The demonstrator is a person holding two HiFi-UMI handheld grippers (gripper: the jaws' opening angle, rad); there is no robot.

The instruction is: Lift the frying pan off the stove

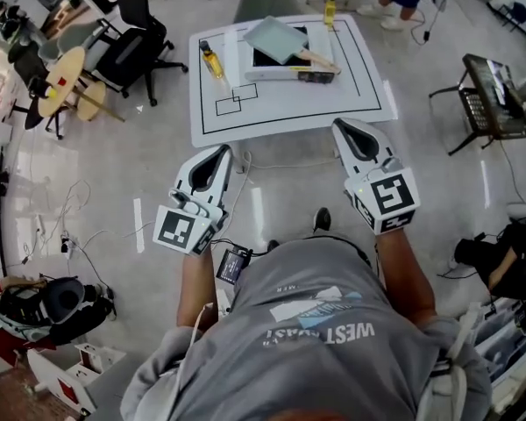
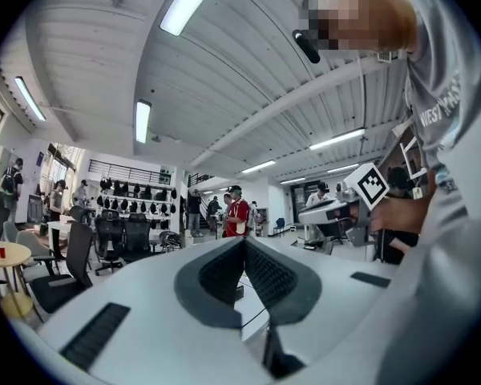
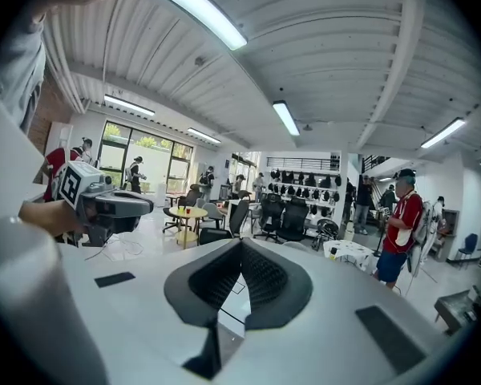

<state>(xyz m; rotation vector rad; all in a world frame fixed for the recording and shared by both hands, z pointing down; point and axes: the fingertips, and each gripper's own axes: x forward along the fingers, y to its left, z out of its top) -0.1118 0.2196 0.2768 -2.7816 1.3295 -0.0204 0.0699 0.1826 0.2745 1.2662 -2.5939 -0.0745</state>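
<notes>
The frying pan (image 1: 274, 39), pale grey-green with a wooden handle (image 1: 319, 60), sits on the black-topped stove (image 1: 291, 70) on the white table (image 1: 351, 95). I hold both grippers side by side in front of my body, well short of the table's near edge. My left gripper (image 1: 223, 151) is shut and empty; its ribbed pads (image 2: 264, 275) meet at the tip. My right gripper (image 1: 340, 125) is likewise shut, its pads (image 3: 263, 277) closed with nothing between them. Each gripper view looks out level across the room; the pan is not seen in either.
An oil bottle (image 1: 211, 60) stands on the table left of the stove, and a yellow bottle (image 1: 330, 9) at the far edge. Office chairs (image 1: 131, 42) and a round wooden table (image 1: 63, 77) stand left, a black cart (image 1: 491, 95) right. Cables lie on the floor (image 1: 79, 226).
</notes>
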